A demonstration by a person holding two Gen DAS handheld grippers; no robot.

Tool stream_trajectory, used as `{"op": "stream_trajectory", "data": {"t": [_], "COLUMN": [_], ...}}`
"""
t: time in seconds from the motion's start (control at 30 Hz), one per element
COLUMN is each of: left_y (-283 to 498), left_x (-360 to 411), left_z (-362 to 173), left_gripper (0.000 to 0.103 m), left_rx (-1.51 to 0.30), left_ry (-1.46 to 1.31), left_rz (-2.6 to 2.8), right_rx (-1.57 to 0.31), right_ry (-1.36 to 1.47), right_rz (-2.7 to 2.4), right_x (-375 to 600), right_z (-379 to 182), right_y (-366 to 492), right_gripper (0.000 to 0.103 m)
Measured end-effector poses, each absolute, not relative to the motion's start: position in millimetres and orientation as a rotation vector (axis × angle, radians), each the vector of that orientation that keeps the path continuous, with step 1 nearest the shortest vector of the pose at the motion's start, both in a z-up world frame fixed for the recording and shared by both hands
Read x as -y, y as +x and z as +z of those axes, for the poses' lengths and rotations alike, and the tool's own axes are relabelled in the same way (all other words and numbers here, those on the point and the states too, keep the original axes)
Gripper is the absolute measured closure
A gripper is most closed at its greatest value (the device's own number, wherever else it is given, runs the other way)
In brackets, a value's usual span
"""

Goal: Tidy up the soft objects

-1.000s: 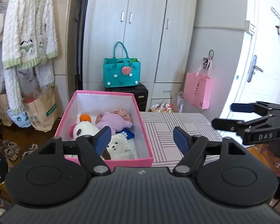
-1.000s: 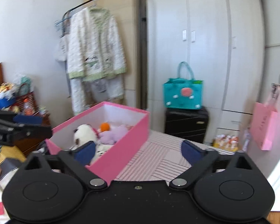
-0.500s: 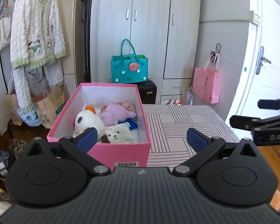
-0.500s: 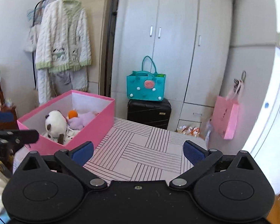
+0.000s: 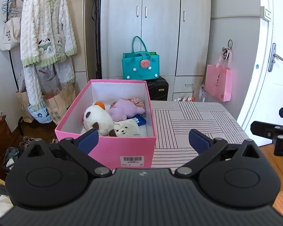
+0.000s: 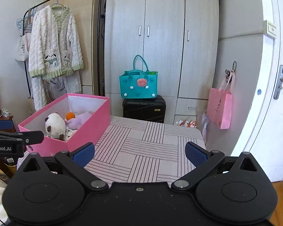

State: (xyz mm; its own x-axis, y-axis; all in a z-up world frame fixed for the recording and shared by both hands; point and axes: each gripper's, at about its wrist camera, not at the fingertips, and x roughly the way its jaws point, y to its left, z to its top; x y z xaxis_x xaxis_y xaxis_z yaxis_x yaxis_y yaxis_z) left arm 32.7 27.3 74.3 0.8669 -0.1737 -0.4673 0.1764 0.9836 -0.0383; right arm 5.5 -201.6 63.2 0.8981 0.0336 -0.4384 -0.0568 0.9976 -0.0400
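Nearest us, our left tool (image 5: 143,140) stood as wide as it goes with nothing between its blue pads (image 5: 87,138); its jaws had just been opening, and a second before they framed a much narrower gap right over the toys. Our right tool (image 6: 139,153) was likewise wide apart and empty, over bare striped cloth.

Just ahead of the left tool, slightly to its left, sat the pink box (image 5: 122,147) on the striped worktop (image 5: 194,120). Earlier its near wall lay almost under the pads; now the whole front with its barcode label (image 5: 132,159) showed, so we judged that we had backed away after a release.

Inside the box lay the soft things: a white plush with brown patches (image 5: 97,121) nearest, a cream bear-face pouch (image 5: 128,130) beside it, a blue item (image 5: 140,120) behind that, and a purple plush (image 5: 124,110) over a floral piece (image 5: 134,100) farther back. Ahead of the right tool the worktop carried nothing loose, so we judged the sorting nearly or fully done.

Beyond stood a black suitcase (image 5: 158,90) bearing a teal felt bag (image 5: 140,67).
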Motion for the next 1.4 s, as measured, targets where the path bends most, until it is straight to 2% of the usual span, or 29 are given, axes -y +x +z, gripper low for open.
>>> {"op": "stream_trajectory", "data": {"t": [0.83,1.4], "left_y": [21.8,19.1], "left_x": [-15.1,-18.0], "left_z": [58.6,57.4], "left_gripper": [0.0,0.0], "left_rx": [-0.491,-0.477], "left_ry": [0.054,0.103], "left_rz": [-0.074,-0.032], "right_rx": [-0.359,-0.384], "right_ry": [-0.081,-0.084], "right_rz": [-0.019,-0.052], "right_x": [205.0,208.5], "right_z": [45.4,39.9], "right_y": [-4.4,-3.5], "right_gripper": [0.0,0.0]}}
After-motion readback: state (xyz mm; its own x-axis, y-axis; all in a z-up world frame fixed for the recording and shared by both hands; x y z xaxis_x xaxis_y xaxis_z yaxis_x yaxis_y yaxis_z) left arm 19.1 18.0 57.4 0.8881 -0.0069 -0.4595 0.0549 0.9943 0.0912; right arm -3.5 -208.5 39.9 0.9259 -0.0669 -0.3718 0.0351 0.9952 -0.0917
